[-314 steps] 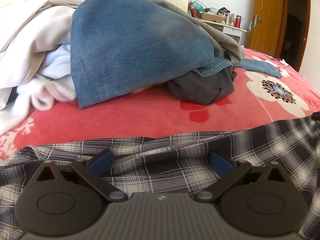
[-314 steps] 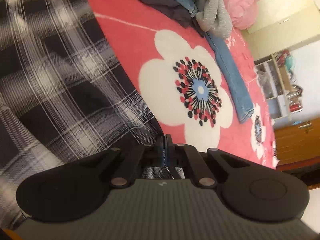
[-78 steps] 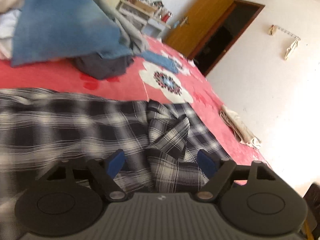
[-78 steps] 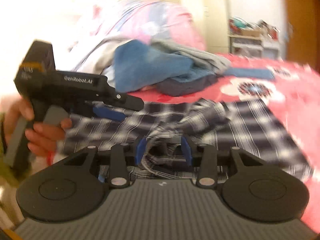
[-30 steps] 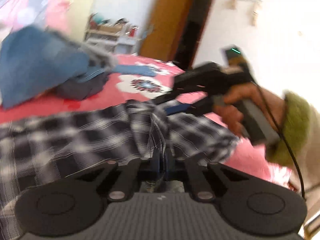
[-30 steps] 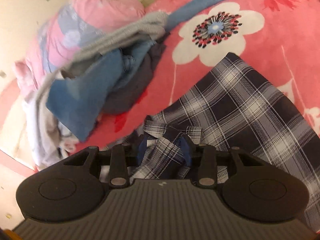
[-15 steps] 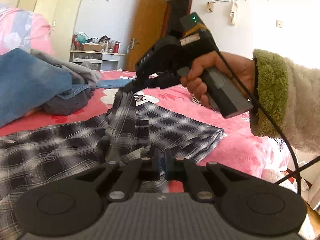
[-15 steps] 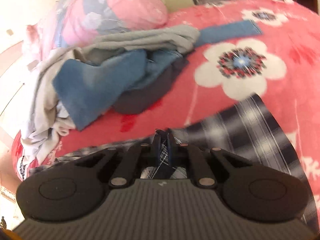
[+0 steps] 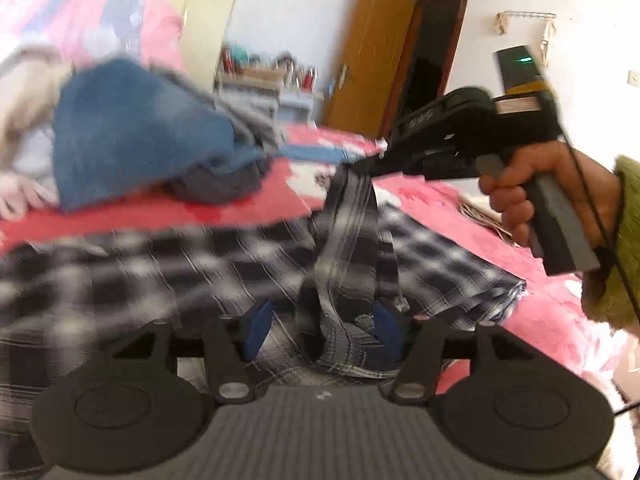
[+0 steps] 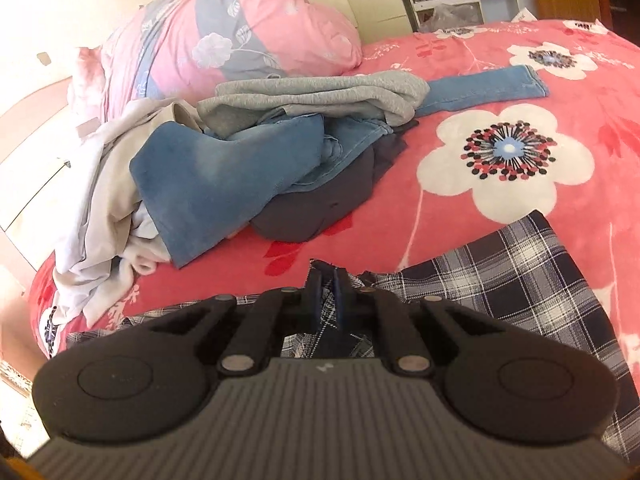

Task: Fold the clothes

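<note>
Currently right tool [image 10: 325, 294] pinches plaid shirt [image 9: 352, 240] strip mid-frame, left tool [image 9: 322, 330] spread around it: risk thin pinch slips, fold collapses.

bright daylight | left view motion-blurred | right sharp | fisheye-warped edges

a: the plaid shirt [image 10: 500, 280] looks like thin woven cloth, matt. the red floral bedspread [image 10: 580, 128] is plush, fleecy.

b: and the right gripper [image 10: 325, 294]? matt black plastic, ribbed grey housing, bright metal pivot pins.

a: same on the left gripper [image 9: 320, 330]. the jeans [image 10: 208, 176] are faded denim; the door [image 9: 370, 54] is glossy wood.
</note>
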Motion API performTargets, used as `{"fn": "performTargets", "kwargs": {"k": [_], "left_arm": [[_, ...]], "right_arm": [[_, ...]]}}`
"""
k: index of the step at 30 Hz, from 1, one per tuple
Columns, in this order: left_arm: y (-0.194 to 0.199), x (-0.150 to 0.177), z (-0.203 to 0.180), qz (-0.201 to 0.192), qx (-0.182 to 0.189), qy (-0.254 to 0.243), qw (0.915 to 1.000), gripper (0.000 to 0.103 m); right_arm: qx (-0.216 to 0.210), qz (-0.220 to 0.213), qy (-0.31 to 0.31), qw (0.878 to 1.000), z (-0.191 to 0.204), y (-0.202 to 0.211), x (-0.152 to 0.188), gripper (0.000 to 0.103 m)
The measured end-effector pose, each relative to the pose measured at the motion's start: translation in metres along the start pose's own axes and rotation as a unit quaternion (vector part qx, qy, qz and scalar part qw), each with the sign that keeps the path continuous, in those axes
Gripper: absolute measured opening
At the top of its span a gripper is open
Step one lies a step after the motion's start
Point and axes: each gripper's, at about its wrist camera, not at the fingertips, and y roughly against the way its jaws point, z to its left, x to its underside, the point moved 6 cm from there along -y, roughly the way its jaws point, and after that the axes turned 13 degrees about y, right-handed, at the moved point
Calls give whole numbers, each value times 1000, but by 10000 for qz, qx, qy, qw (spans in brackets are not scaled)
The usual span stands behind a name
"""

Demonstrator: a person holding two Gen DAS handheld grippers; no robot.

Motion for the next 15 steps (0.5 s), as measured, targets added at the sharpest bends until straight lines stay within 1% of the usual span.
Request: {"fn": "performTargets", "kwargs": {"k": [1,2,3,4,6,9,12,15], "left_arm": [[-5,-1,2,127,106,137,9998,46],[-10,-1,5,248,189,287,9991,28],[-14,0,8,363,249,454,9980,16],[-17,0,10,414,280,588,9970,8],[-15,1,13,324,282,725,9964,5],[4,4,4,-55,231,577,9981,4],[25,14,-10,-381,62,343,9987,4],[34,35,-23,-491,-264,166,9983,4]], "right_arm": [[-33,-46,43,10000,1,0,0,5],[-65,-92,86,9999,1,0,-1,5],[-98,-137,129,9998,2,0,-1,5],[-128,-194,177,9996,2,0,-1,5],[-187,-324,293,9989,4,0,-2,5],[-348,-533,568,9964,11,-3,-7,5],[-825,-753,811,9904,30,-15,-15,5],[-1409,-727,1056,9817,60,-43,-13,5]]}}
